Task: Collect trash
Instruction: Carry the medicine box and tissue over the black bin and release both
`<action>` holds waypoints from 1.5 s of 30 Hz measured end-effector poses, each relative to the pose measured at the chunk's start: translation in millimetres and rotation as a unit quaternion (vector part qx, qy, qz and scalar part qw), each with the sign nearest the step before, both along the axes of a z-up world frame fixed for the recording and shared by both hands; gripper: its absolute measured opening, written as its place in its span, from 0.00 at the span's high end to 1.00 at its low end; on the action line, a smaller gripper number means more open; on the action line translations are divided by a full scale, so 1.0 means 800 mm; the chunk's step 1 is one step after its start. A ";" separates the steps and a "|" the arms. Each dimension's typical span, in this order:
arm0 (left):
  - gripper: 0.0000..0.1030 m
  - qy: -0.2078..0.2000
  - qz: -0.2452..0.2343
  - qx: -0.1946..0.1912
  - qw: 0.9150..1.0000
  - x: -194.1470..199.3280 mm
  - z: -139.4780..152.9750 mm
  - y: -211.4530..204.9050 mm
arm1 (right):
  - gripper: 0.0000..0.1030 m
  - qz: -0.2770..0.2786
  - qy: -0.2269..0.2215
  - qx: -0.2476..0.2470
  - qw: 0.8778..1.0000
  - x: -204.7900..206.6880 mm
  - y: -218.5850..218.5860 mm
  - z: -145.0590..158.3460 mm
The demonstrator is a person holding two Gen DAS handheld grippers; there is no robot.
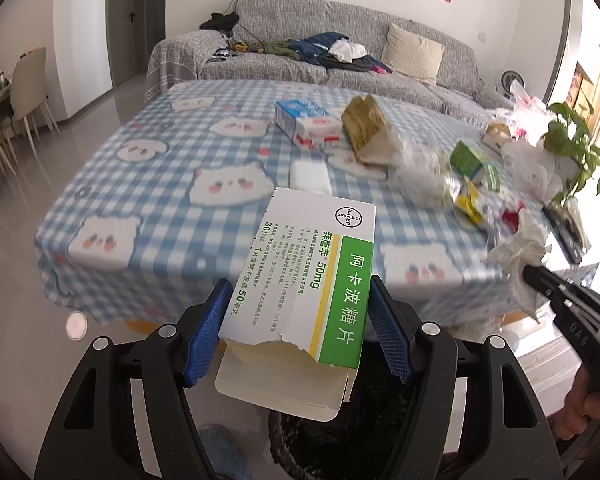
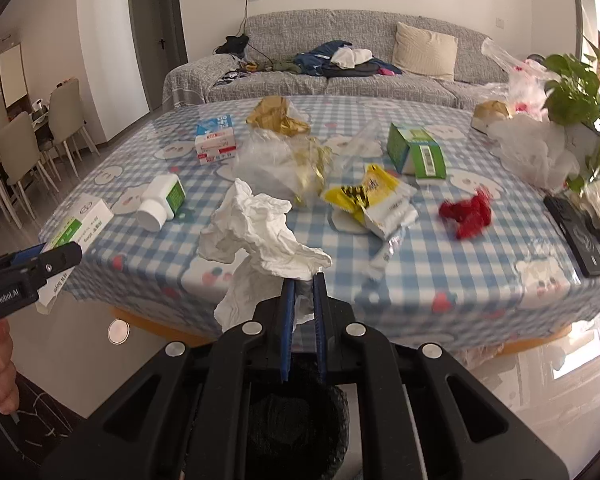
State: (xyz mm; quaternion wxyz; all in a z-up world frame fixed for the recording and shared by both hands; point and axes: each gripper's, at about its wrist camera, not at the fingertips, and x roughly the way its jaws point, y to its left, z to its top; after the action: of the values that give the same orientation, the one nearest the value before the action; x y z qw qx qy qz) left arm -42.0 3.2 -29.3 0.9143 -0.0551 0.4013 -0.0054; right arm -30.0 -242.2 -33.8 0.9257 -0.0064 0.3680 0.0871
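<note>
Trash is held in both claws, off the near edge of the table (image 2: pixel 420 264). Left claw (image 1: pixel 300 320): jaws set wide apart, blue pads pressed on the two long sides of a white-and-green medicine carton (image 1: pixel 312 276). The carton's near end is torn open with its flap hanging. It is probably empty, so light and easily crushed; a grip across the side panels near mid-length suits it. Right claw (image 2: pixel 303 312): jaws almost fully together, pinching a crumpled white tissue (image 2: pixel 256 228). The tissue is soft and near weightless, and any bunched fold serves as a hold point.

Below both claws sits a dark bin with a black liner (image 2: pixel 296 424), on the floor.

Farther out, on the table: a white bottle (image 2: pixel 160 200) lying on its side at left, a yellow wrapper (image 2: pixel 374 196) at centre, a green box (image 2: pixel 416 152) beyond it, and red scraps (image 2: pixel 466 212) at right. Wrappers and clear film will be slippery and limp.
</note>
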 end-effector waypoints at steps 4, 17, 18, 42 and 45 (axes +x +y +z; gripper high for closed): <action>0.36 0.017 -0.003 -0.004 1.000 -0.023 -0.022 -0.005 | 0.92 -0.007 0.011 -0.003 1.000 -0.021 -0.006 -0.013; 0.36 0.056 -0.010 -0.002 0.998 -0.060 -0.086 -0.028 | 0.92 -0.028 0.073 -0.024 0.997 -0.059 0.003 -0.087; 0.36 0.059 -0.012 -0.008 0.998 -0.062 -0.090 -0.030 | 0.92 -0.028 0.077 -0.024 0.996 -0.059 0.002 -0.095; 0.35 0.115 -0.059 0.004 0.992 -0.044 -0.170 -0.112 | 0.92 -0.088 0.126 -0.023 0.988 -0.068 -0.058 -0.142; 0.34 0.115 -0.068 0.004 0.991 -0.043 -0.174 -0.120 | 0.92 -0.089 0.125 -0.022 0.988 -0.067 -0.059 -0.141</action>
State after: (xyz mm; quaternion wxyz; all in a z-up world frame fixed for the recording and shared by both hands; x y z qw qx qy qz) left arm -76.5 -92.6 -168.6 0.8599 -0.0246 0.5063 -0.0596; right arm -83.6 -289.5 -146.3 0.8760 0.0168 0.4820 -0.0039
